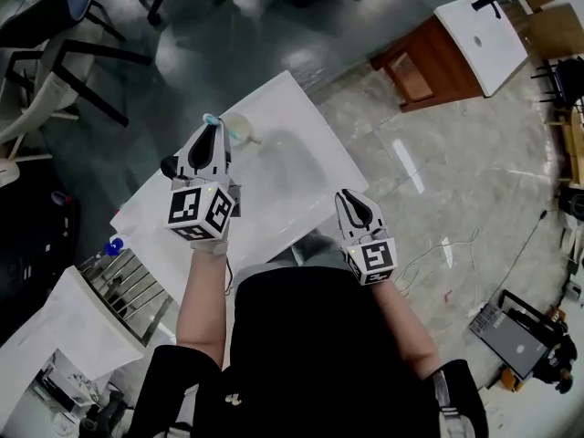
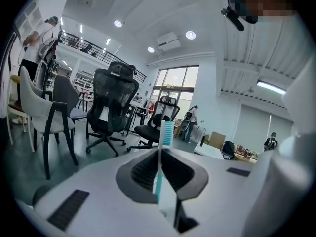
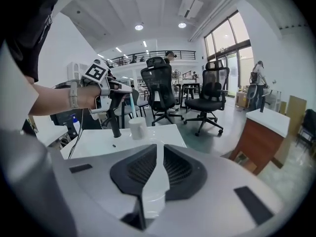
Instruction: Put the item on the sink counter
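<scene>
A toothbrush (image 1: 211, 119) with teal bristles (image 2: 167, 132) stands upright between the jaws of my left gripper (image 1: 212, 135), which is shut on its handle. That gripper hangs over the far left part of the white sink counter (image 1: 287, 117), close to a white cup (image 1: 238, 128). From the right gripper view I see the cup (image 3: 137, 127), a black faucet (image 3: 115, 126) and the left gripper (image 3: 120, 90) above them. My right gripper (image 1: 350, 199) hovers at the counter's near right edge. Its jaws (image 3: 157, 169) are together with nothing between them.
The basin (image 1: 274, 181) takes up the counter's middle. A wire rack (image 1: 128, 286) and a blue-capped bottle (image 1: 113, 244) stand at the left. Office chairs (image 1: 55, 35) are beyond the counter. A wooden cabinet with a white top (image 1: 456, 48) and floor cables (image 1: 438, 254) lie to the right.
</scene>
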